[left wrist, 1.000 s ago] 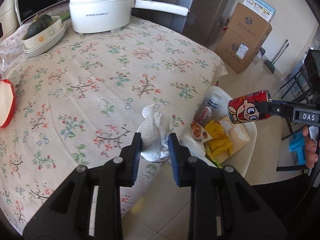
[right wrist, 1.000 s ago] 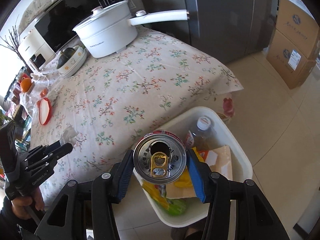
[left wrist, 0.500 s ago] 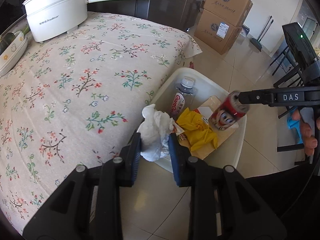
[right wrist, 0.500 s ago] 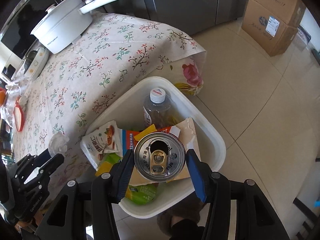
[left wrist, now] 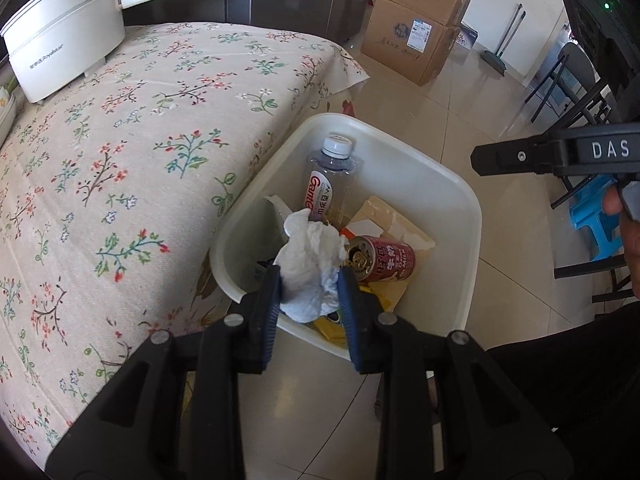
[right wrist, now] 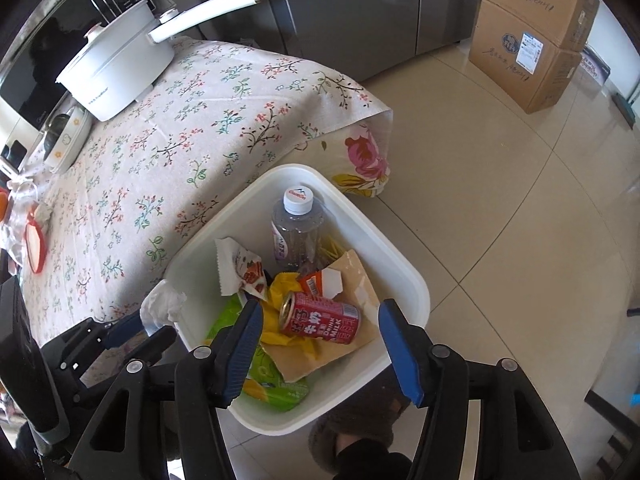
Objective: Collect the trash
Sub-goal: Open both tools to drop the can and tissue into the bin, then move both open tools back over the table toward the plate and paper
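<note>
Beside the floral tabletop [left wrist: 120, 168], sitting on the floor: white bin [right wrist: 408, 280] holding a bottle [right wrist: 296, 232], wrappers and the red can [right wrist: 320, 318], lying loose. Above it, right gripper [right wrist: 320, 344] fingers having just been spreading, nothing between. Left gripper [left wrist: 308, 300] fingers clamping the crumpled tissue [left wrist: 310, 258] over the rim.

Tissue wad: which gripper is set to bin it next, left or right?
Left. The left gripper is shut on the tissue wad above the bin. The right gripper has just opened, empty; the can lies in the bin.
</note>
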Demonstrator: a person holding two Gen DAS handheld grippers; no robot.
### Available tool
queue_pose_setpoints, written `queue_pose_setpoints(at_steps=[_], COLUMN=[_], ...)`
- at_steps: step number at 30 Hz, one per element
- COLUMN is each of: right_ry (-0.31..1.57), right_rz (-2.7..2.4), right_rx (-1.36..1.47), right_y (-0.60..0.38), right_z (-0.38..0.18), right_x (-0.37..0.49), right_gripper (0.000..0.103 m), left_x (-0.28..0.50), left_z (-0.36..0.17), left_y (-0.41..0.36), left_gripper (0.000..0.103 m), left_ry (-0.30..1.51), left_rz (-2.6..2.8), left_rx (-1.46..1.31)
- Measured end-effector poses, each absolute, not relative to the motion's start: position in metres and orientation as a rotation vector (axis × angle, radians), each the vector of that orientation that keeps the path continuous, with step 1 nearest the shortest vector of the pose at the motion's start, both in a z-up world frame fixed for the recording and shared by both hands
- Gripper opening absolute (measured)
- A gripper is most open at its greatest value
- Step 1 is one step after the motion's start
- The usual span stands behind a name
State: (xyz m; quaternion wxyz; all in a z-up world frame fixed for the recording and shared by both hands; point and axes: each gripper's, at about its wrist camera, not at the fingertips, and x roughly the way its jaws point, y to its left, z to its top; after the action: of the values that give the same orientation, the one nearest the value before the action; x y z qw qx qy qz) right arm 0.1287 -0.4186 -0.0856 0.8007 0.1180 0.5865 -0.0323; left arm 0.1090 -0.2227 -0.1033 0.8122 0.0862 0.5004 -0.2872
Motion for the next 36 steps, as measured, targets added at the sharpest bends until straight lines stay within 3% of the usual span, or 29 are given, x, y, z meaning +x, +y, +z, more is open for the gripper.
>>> queue_pose_setpoints(at_steps=[5,10,13,19,36], right_ry=[1.259,1.25,1.243,1.233,1.202], right_rz=[-0.085,-0.089,-0.083,-0.07,0.048], right_rx=[0.245,0.234,0.227,0.22,0.12], right_y=[-0.42,-0.416,-0.411,-0.4,-0.303], right_z=[-0.086,-0.083,-0.08,-0.075,-0.054], right_x=[0.129,0.129,0.13,0.134,0.164], right_gripper=[0.062,0.066,0.066,0.068,0.072], left_x=[0.111,0.111,0.111,0.113,0.124], left_z=[-0.108,-0.103,-0.099,-0.09,-0.061], left_y=[-0.226,-0.221,-0.212,-0.187,-0.055], left_gripper=[0.038,0.067,0.074,0.082,0.085], left_ry=[1.07,1.048,1.037,1.024,1.001], left_rz=[-0.611,-0.591,-0.572,-0.494,-0.207], left_rx=[0.198,0.211,0.217,0.221,0.094])
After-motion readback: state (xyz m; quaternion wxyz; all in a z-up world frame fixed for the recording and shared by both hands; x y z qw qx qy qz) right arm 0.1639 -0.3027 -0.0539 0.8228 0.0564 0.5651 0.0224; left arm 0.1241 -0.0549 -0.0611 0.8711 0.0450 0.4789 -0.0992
